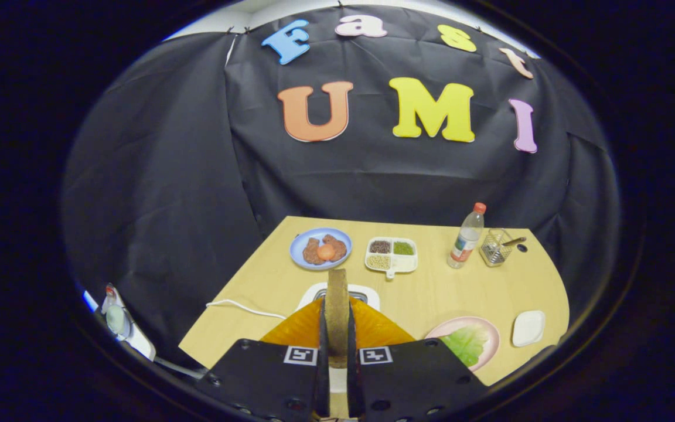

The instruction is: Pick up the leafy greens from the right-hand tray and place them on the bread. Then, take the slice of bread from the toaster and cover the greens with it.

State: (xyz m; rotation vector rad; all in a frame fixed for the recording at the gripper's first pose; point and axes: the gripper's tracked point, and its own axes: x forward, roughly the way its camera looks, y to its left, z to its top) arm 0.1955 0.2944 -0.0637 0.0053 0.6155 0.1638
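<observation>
Two fingers of gripper point(336, 351) clenched on bread slice point(336, 310), held upright above toaster point(367, 293) near table's point(431, 287) front edge. Best carried level to greens point(465, 343) on pink plate point(490, 328), front right, then lowered flat.

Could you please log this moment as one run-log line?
gripper: shut on bread slice | toaster: below | greens: on pink plate

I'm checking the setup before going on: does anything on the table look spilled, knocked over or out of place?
Nothing stands out. The gripper is shut on a bread slice held edge-on above the toaster. The leafy greens lie on the pink plate; the bottle stands upright, and nothing looks spilled.
</observation>
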